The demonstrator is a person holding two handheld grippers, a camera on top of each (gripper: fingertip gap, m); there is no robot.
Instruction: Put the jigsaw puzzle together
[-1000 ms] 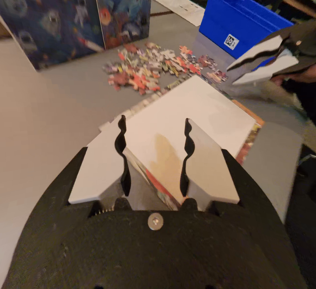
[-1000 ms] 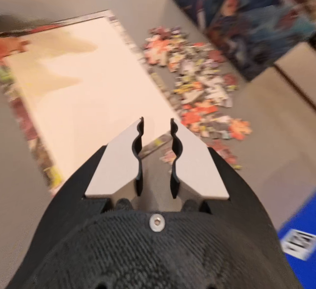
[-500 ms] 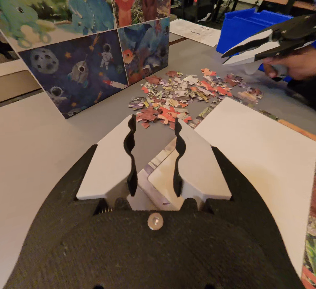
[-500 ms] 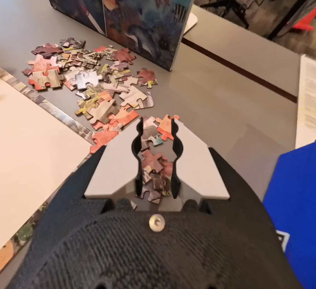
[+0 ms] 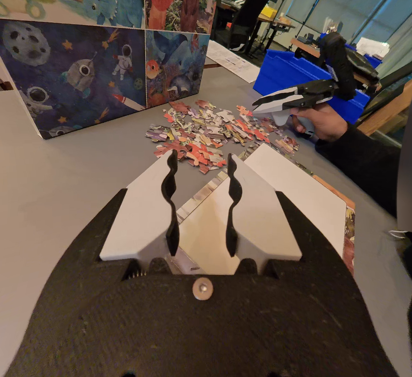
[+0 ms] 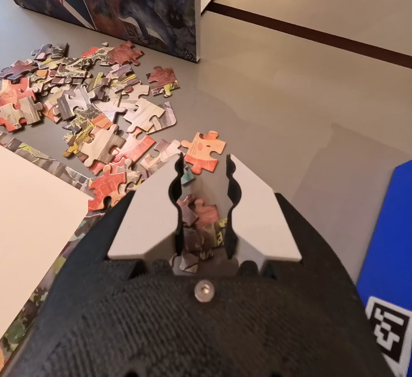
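A heap of loose jigsaw pieces [image 5: 209, 130] lies on the grey table, also in the right wrist view [image 6: 84, 107]. A white board [image 5: 296, 192] ringed by an assembled puzzle border [image 6: 53, 165] lies in front of it. My left gripper [image 5: 201, 159] is open and empty, above the board's near corner. My right gripper [image 6: 204, 158] is open and empty, low over the heap's right end, just short of an orange piece [image 6: 204, 151]. It also shows at the right of the left wrist view [image 5: 256, 107], held by a hand.
The illustrated puzzle box [image 5: 107, 54] stands upright behind the heap, also in the right wrist view [image 6: 138, 9]. A blue bin [image 5: 289, 72] with a square marker [image 6: 390, 330] sits at the right. A paper sheet [image 5: 231, 63] lies behind. Chairs and desks stand beyond the table. About 30 cm separates my left fingertips from my right. About 12 cm separates my right fingertips from the assembled puzzle border [image 6: 53, 165]. The left camera catches it too, in the left wrist view [image 5: 249, 150].
My right gripper swung from the board to the heap's right end and dropped lower, its jaws a little wider. My left gripper drew back and tilted up toward the heap and box.
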